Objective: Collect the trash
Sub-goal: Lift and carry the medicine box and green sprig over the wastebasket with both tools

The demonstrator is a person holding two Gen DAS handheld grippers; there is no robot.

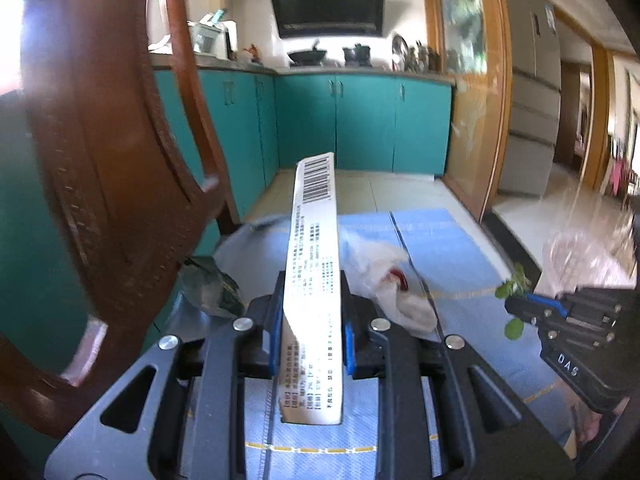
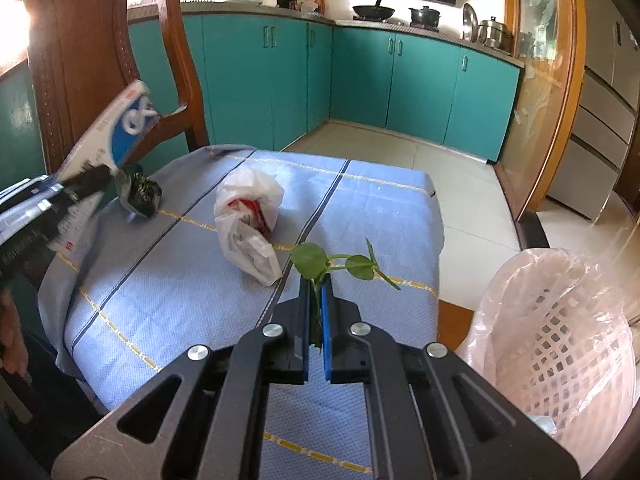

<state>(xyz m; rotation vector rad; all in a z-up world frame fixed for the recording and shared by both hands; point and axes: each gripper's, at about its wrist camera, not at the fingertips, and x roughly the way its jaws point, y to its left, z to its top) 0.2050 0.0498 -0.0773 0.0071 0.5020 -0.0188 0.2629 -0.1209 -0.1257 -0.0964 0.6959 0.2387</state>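
My left gripper (image 1: 311, 332) is shut on a long white and blue carton (image 1: 314, 264) with a barcode, held above the table; it also shows in the right wrist view (image 2: 116, 128). My right gripper (image 2: 317, 300) is shut on a green leafy sprig (image 2: 340, 264), above the table's right part; the sprig also shows in the left wrist view (image 1: 514, 288). A crumpled white plastic bag (image 2: 250, 220) with red inside and a dark crumpled wrapper (image 2: 138, 192) lie on the blue tablecloth (image 2: 180, 280).
A white lattice bin lined with a pink bag (image 2: 560, 344) stands at the right of the table. A brown wooden chair (image 1: 108, 160) stands at the table's left. Teal cabinets (image 2: 360, 76) and tiled floor lie beyond.
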